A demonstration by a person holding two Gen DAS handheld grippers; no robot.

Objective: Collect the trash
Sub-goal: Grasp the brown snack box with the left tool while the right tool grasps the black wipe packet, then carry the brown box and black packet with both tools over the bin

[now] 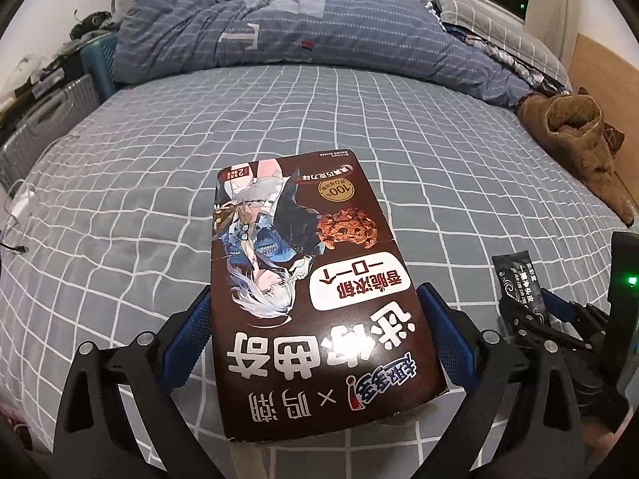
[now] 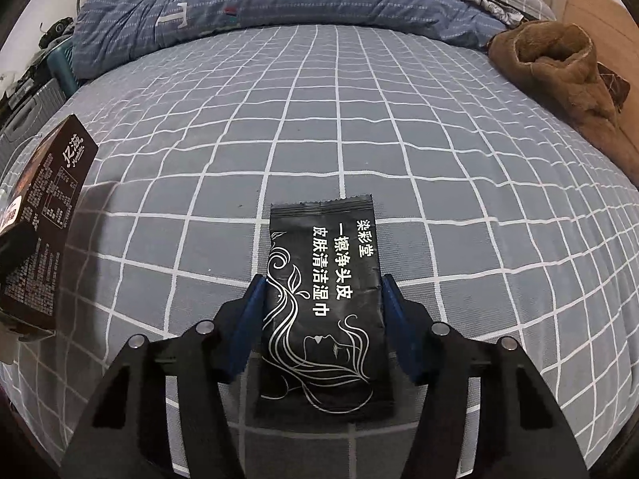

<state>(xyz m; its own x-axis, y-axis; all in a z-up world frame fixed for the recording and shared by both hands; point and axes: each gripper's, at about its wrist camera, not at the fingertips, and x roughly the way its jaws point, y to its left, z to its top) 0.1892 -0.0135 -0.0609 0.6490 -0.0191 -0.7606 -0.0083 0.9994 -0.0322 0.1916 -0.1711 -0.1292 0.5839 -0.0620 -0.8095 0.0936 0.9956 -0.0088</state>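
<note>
Two grippers are in your hands, and each one is clamped on a piece of trash above the bed [image 2: 359,119]. Your left gripper [image 1: 315,323] pinches the brown cookie box [image 1: 303,279] between its blue pads, the box lifted and pointing away over the checked sheet. Your right gripper [image 2: 321,319] is closed on the black wipe sachet [image 2: 323,299], its pads pressing both long edges. From the left wrist view that sachet shows at the right; from the right wrist view the box shows at the left. Beyond lie a rumpled blue quilt [image 1: 279,28] and a brown fleece garment [image 2: 559,76].
</note>
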